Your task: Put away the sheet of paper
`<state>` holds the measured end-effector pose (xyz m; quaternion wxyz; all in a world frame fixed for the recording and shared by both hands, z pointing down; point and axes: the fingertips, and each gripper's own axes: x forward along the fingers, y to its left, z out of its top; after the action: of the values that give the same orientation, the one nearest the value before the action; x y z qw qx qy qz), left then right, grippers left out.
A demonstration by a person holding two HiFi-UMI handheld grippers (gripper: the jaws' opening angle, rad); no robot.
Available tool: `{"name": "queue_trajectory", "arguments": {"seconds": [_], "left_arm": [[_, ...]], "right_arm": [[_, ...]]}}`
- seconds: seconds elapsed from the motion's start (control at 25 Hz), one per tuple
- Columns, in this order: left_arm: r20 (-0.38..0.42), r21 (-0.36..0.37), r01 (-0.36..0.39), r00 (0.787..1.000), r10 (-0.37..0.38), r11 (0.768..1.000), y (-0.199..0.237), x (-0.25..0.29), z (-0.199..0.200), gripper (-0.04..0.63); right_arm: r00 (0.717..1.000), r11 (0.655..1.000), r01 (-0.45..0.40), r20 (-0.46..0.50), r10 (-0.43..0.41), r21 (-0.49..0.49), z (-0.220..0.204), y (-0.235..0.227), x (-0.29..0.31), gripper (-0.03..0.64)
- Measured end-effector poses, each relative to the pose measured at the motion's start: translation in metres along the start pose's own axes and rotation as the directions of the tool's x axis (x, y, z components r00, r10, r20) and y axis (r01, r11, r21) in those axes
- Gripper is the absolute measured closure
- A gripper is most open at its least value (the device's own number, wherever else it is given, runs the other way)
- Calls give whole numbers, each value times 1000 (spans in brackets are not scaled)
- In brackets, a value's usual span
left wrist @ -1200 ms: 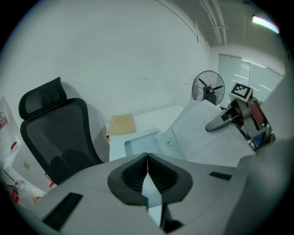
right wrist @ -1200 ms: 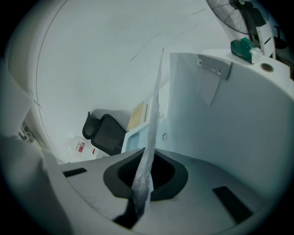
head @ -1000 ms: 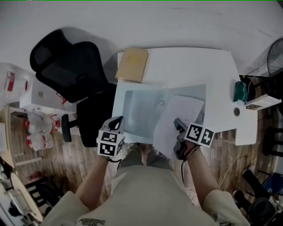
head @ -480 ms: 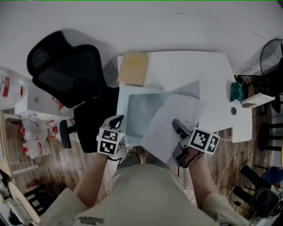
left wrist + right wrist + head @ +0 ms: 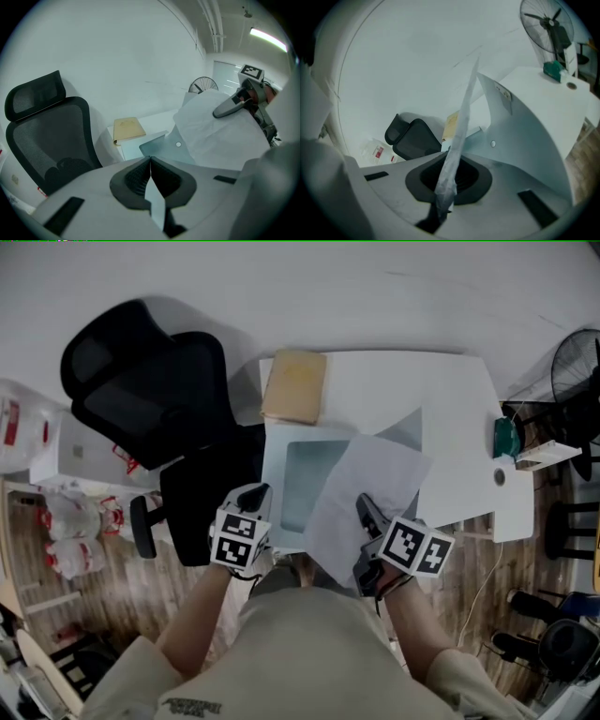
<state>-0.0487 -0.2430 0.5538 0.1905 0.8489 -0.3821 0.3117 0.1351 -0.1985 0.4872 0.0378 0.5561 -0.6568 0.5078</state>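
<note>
A white sheet of paper (image 5: 366, 488) hangs tilted over a translucent blue-grey plastic folder (image 5: 300, 479) at the near edge of the white table (image 5: 403, 381). My right gripper (image 5: 361, 505) is shut on the paper's near edge. In the right gripper view the paper (image 5: 459, 126) rises edge-on from the closed jaws, beside the folder's flap (image 5: 520, 131) with its snap button (image 5: 492, 143). At the folder's near left corner my left gripper (image 5: 253, 495) is shut on a thin folder layer (image 5: 154, 201). The left gripper view also shows the paper (image 5: 220, 136).
A tan envelope (image 5: 295, 385) lies at the table's far left corner. A black office chair (image 5: 141, 390) stands to the left of the table. A green object (image 5: 506, 437) and a white box (image 5: 553, 454) sit at the right end, with a fan (image 5: 577, 362) beyond.
The right gripper has carried the paper up and to the left, over the folder. The folder's right part has lifted off the table. The left gripper keeps its hold.
</note>
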Motion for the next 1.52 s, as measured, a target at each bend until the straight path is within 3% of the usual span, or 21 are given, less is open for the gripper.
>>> {"name": "queue_trajectory", "arguments": {"seconds": [0.12,0.28,0.44,0.64,1.2,1.52], "left_arm": [[1,0,5,1000,-5,1000,7,-2,-2,575],[-5,-1,9,1000,-9,1000,15,-1,-6,575],[3,2,21,1000,-21,1000,17,-2,-4,575],[0,0,23,1000,-23,1000,20,-4,-7,575],[-20,-5,13,1000,-13,1000,23,-1,-12,575],[-38,-6,10,999,-10,1000,20,6,-12,575]], "right_arm": [[999,997,25,25,-23,-79,-1,16,3,592],[998,994,52,45,-48,-98,-4,26,6,592],[995,982,72,78,-59,-176,-1,38,2,592],[996,985,58,70,-47,-163,0,35,9,592],[988,972,153,3,-155,-179,9,-56,22,594],[978,965,174,-85,-193,-196,5,-102,30,594]]}}
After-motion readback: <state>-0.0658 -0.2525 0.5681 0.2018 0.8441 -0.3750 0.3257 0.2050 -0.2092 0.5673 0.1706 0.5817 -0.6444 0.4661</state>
